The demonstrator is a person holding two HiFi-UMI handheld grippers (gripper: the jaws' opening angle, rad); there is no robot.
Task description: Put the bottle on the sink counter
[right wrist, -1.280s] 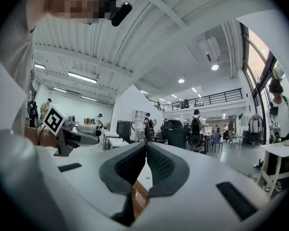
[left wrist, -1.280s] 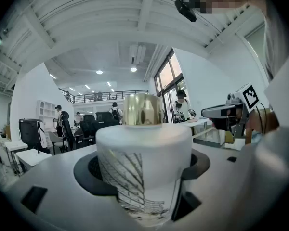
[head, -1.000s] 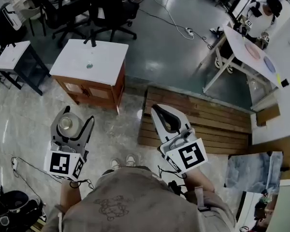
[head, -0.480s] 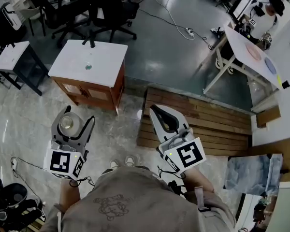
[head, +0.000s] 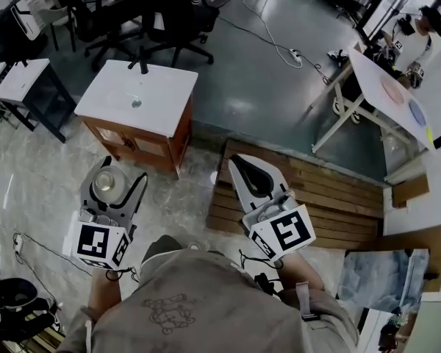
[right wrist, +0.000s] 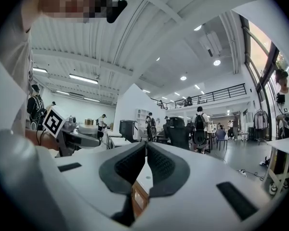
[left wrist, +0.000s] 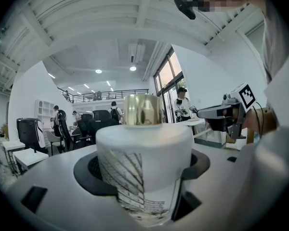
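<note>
Open floor [head: 37, 175] before sink counter [head: 165, 94]; faucet [head: 138, 65] at its far edge.

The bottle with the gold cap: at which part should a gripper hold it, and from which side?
Grip the wide white body of the bottle, below the gold cap, coming from the side with the gripper level. The bottle stands upright, its round body fits the curved jaws, and the cap is narrow. The left gripper holds it this way.

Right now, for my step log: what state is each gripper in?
Left gripper: closed on the bottle.
Right gripper: closed, holding nothing.
</note>
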